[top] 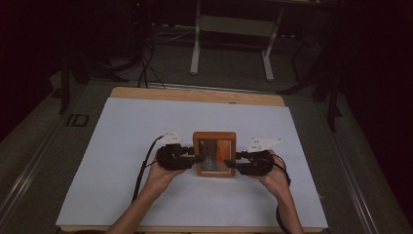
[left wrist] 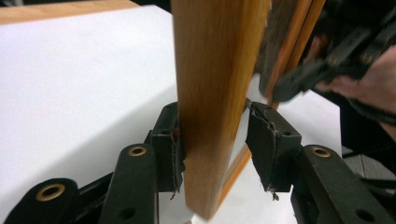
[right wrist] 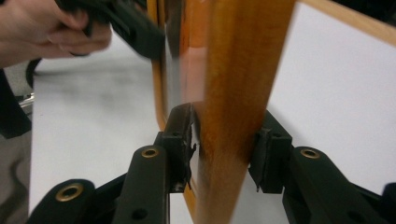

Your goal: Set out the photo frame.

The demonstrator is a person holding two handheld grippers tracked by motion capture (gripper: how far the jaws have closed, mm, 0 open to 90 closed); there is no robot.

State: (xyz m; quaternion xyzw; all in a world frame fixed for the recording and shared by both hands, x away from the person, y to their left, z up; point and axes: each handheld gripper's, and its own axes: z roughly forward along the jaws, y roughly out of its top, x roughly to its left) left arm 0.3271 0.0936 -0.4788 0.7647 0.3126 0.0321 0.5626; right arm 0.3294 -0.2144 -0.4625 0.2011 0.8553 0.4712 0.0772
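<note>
Thing I work with: a wooden picture frame (top: 214, 154) with a glass front, in the middle of the white sheet (top: 122, 146) that covers the table (top: 195, 95).

How it sits: from above I see its front and all four wood sides; up close its two side bars run straight up between my jaws.

My left gripper (top: 197, 158): it is at the frame's left side. Close up (left wrist: 212, 140), the wood bar is between my two jaws. The left pad (left wrist: 172, 140) touches the wood. The right pad (left wrist: 266, 140) is a little bit away from it. So these fingers are apart, not squeezing.

My right gripper (top: 233, 163): it is at the frame's right side. Close up (right wrist: 226, 147), the bar is between the jaws.

Right fingers: the picture is blurry here, so I think the pads sit just beside the wood, but I cannot tell if they press it.

My hands: one on each gripper, coming in from the near edge of the table.
</note>
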